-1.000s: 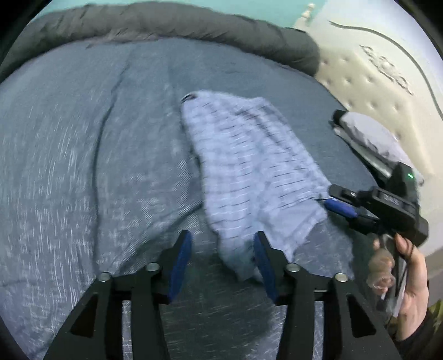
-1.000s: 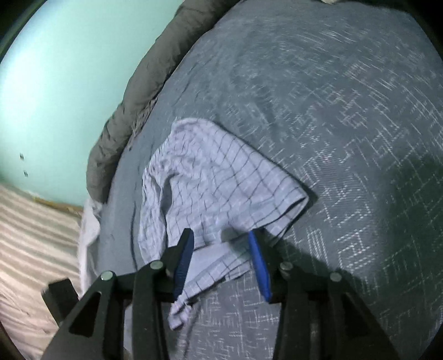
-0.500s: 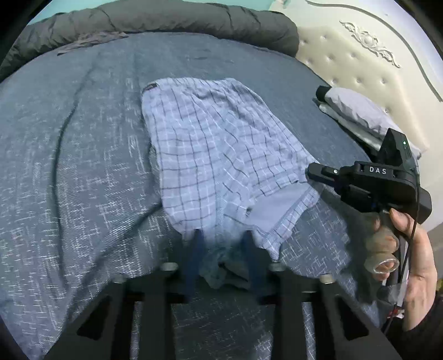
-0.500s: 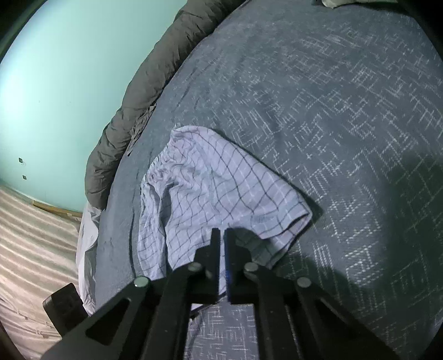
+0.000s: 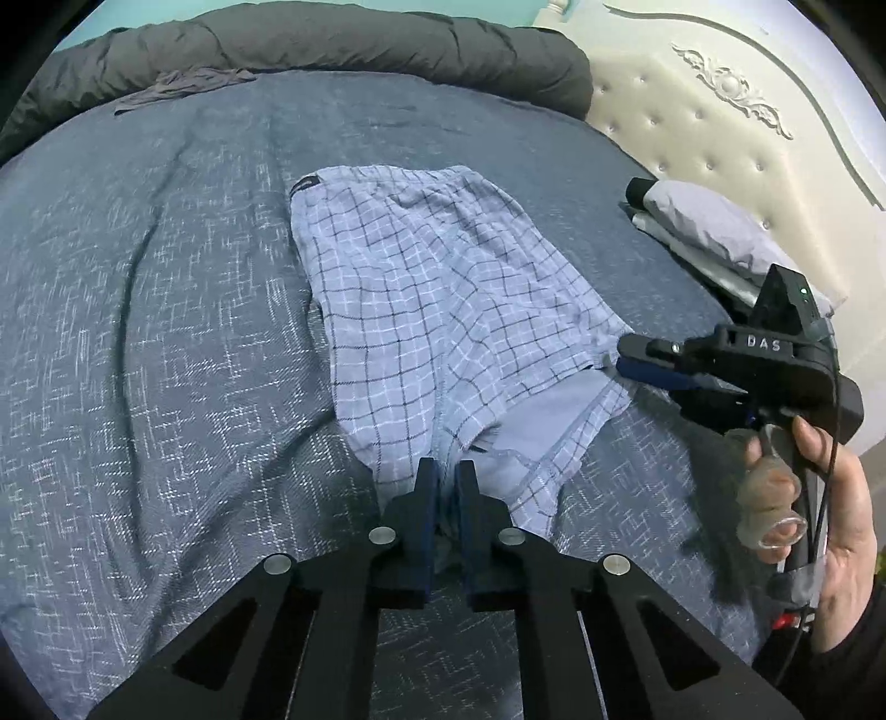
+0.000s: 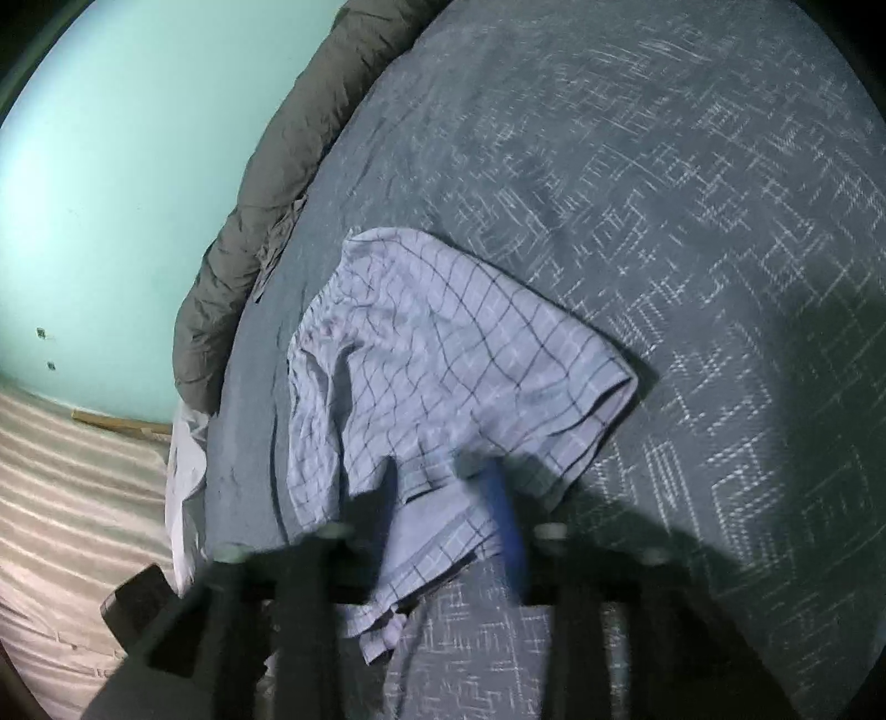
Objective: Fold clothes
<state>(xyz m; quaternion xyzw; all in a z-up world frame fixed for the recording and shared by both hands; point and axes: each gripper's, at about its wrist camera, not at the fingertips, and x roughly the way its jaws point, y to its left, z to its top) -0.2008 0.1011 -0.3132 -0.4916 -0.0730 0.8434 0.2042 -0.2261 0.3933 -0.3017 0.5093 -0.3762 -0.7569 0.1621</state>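
On the bed (image 5: 166, 343), the checked shorts (image 5: 443, 310) lie spread flat, the waistband toward the rolled grey duvet (image 5: 332, 39); no fold is made yet. The left gripper (image 5: 447, 487) is closing on the near hem, cloth between its fingers. The right gripper (image 6: 448, 498) is opening around the other leg hem, cloth between its fingers. Beside the headboard (image 5: 720, 111), a small folded pile (image 5: 714, 232) suggests earlier pieces are done.
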